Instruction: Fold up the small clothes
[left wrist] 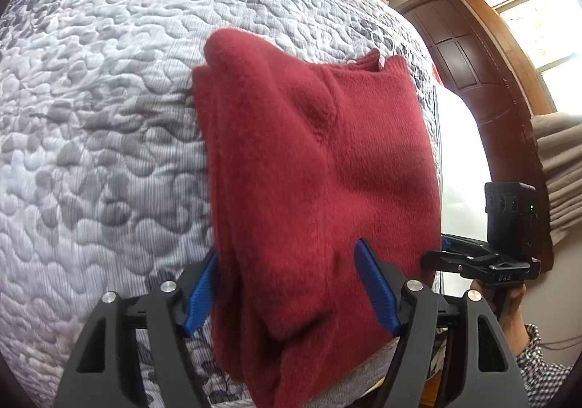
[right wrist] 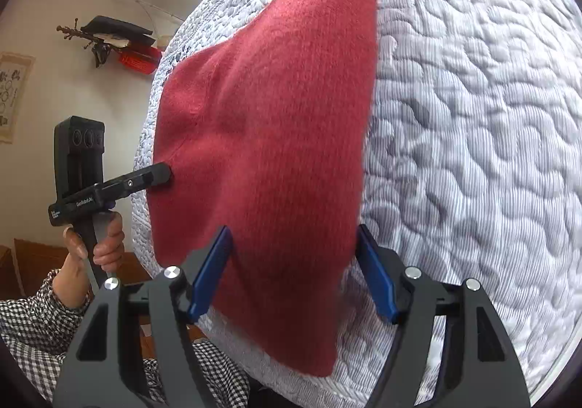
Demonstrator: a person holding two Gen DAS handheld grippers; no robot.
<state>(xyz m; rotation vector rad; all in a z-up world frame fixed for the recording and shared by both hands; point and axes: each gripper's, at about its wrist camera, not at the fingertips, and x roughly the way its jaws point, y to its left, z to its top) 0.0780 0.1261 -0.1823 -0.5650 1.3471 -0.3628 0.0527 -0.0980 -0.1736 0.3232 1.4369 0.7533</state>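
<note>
A folded red sweater (left wrist: 309, 171) lies on a grey-and-white quilted bedspread (left wrist: 102, 110), near the edge of the bed. The left gripper (left wrist: 291, 293) has its blue fingers (left wrist: 374, 288) spread wide, straddling the garment's near end without pinching it. The right gripper (right wrist: 294, 271) likewise holds its fingers (right wrist: 211, 273) apart on either side of the sweater's near end. A person's hand (right wrist: 98, 244), in a checked sleeve (right wrist: 32, 328), grips one handle.
</note>
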